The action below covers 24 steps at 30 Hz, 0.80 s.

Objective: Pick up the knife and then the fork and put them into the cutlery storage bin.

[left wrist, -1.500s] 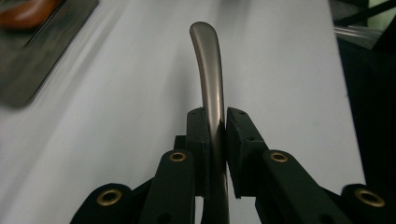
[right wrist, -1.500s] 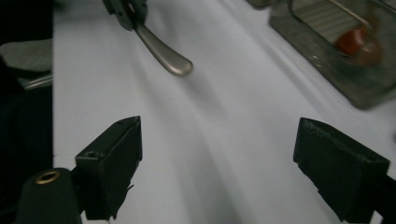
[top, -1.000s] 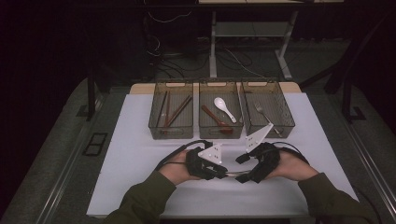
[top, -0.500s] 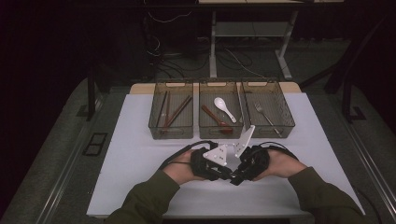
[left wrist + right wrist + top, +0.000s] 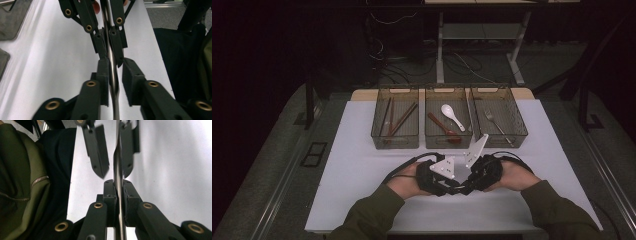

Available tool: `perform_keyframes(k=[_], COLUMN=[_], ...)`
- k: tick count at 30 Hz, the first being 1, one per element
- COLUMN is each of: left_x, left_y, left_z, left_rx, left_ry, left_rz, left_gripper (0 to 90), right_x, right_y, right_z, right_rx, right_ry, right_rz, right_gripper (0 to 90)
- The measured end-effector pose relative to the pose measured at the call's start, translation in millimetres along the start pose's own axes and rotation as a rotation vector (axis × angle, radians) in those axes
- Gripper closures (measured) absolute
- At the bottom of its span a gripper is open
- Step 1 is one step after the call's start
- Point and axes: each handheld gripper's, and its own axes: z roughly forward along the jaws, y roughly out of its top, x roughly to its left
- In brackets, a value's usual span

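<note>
- Two grippers meet tip to tip near the front of the white table (image 5: 362, 150), the left gripper (image 5: 451, 186) and the right gripper (image 5: 466, 187) each in one of the person's hands.
- One thin metal utensil handle (image 5: 111, 62) runs between them, standing on edge above the tabletop; which utensil it is I cannot tell.
- In the right gripper view, the right gripper's (image 5: 119, 186) jaws have just been closing and now clamp the metal handle (image 5: 118, 165) tightly, pads against both of its sides.
- In the left gripper view, the left gripper's (image 5: 115, 65) jaws have just been opening; one pad lies against the handle, the other stands a little off it, so the gap is narrow and the grip is let go.
- Three clear plastic bins stand side by side at the far edge of the table: the left bin (image 5: 395, 142), the middle bin (image 5: 447, 144) and the right bin (image 5: 517, 137).
- The left bin holds brown chopsticks (image 5: 404, 119); the count is hard to make out.
- The middle bin holds two spoons: one white spoon (image 5: 452, 116) and one brown spoon (image 5: 442, 127).
- The right bin holds one metal fork (image 5: 495, 123).
- Two olive-green sleeves (image 5: 372, 212) come in from the bottom of the high view.
</note>
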Motion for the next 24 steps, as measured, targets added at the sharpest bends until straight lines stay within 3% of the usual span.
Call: perform_keyframes(k=[3, 5, 7, 10, 16, 24], left_x=[0.8, 2.2, 3.5, 4.2, 4.9, -8.6], left_y=[-2.8, -5.9, -10.6, -21.7, -52.4, -92.0], left_z=[-4.2, -8.9, -14.6, -24.6, -48.4, -74.2], left_rx=[-0.026, -0.047, -0.058, -0.106, -0.187, -0.215], left_ry=[0.014, 0.021, 0.04, 0.073, 0.174, 0.329], left_rz=[-0.034, -0.056, -0.08, -0.148, -0.257, -0.369], left_gripper=[63.7, 58.2, 52.4, 46.3, 37.2, 26.4], right_x=[-0.4, -2.7, -3.0, -4.5, -9.6, -14.7], right_y=[-3.8, -7.4, -10.8, -17.1, -31.6, -46.5], right_z=[-1.3, -3.6, -6.5, -11.3, -22.1, -38.6], right_rx=[-0.007, -0.01, -0.019, -0.032, -0.032, -0.086], right_ry=[-0.003, -0.026, -0.043, -0.074, -0.155, -0.27], right_rz=[0.012, -0.003, 0.012, 0.027, 0.073, 0.141], right_gripper=[82.6, 82.6, 82.5, 82.5, 82.4, 82.4])
